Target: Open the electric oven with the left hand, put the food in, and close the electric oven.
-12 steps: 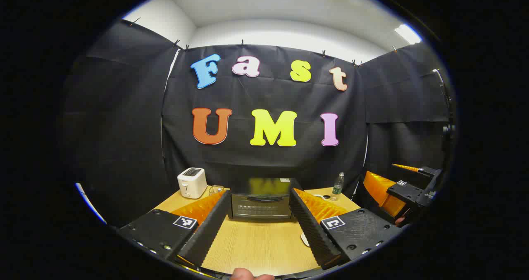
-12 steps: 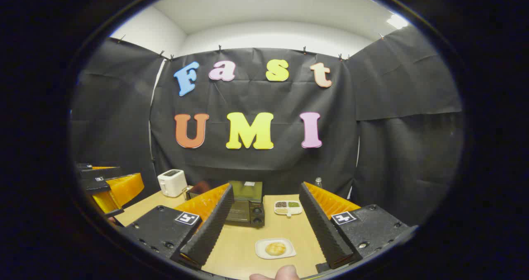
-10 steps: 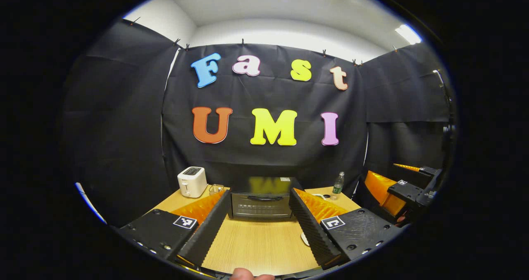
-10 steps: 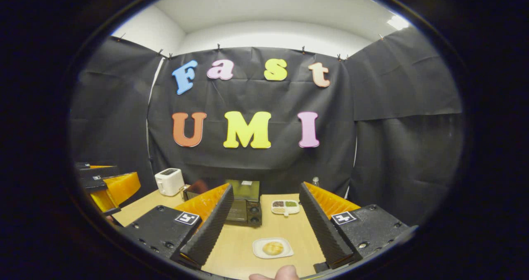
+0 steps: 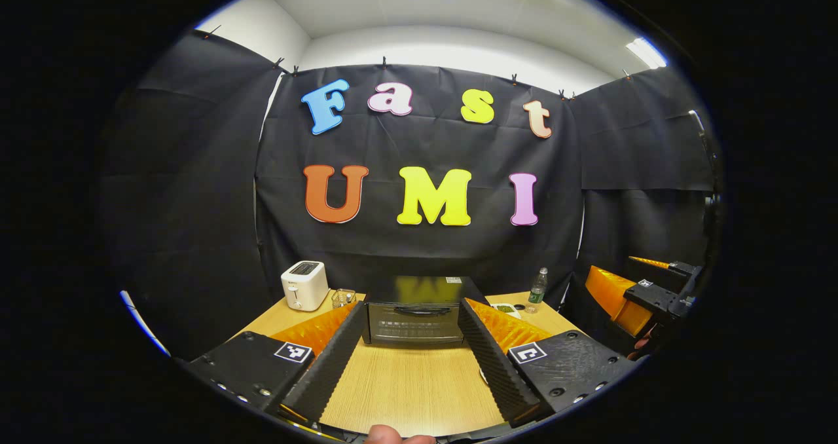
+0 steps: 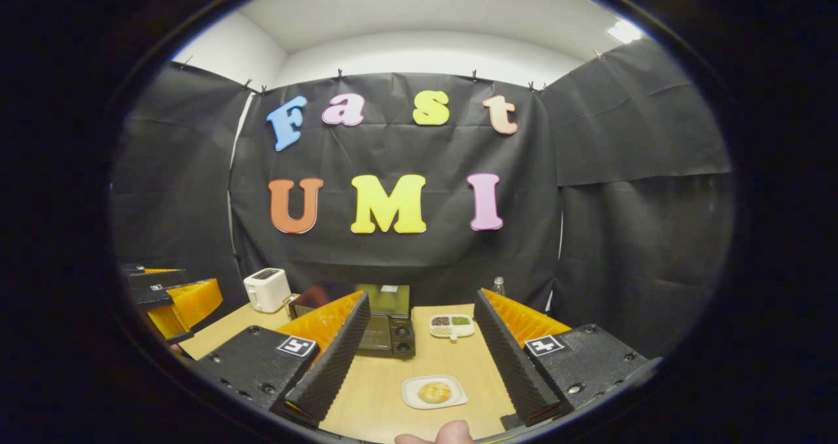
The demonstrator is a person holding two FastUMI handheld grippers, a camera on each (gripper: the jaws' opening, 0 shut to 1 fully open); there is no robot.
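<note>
- In my left gripper view, the left gripper [image 5: 409, 346] hangs over the near part of the wooden desk [image 5: 412, 391] with its jaws spread wide and nothing between them.
- The electric oven [image 5: 414, 316] sits straight ahead at 12 o'clock, at the far side of the desk against the booth wall. Its door is shut, and the handle runs across the top of the glass.
- A white toaster [image 5: 304, 285] stands at about 10 o'clock from the oven, with a small glass [image 5: 345, 297] between the two.
- A plastic bottle [image 5: 537, 289] stands at about 2 o'clock, near the back right corner of the desk.
- In my right gripper view, the right gripper [image 6: 419, 346] also floats above the desk, jaws wide apart and empty.
- The food, a round bun [image 6: 434, 392], lies on a small white plate [image 6: 413, 399] on the desk just ahead of the right gripper, between its two fingers as I see it and touching neither.
- Beyond the plate at 12 o'clock is a white divided dish [image 6: 452, 325] with dark, green and pale fillings, just beside the oven's right end, where two knobs show.
- A fingertip [image 6: 452, 433] of the holding hand peeks in at 6 o'clock.
</note>
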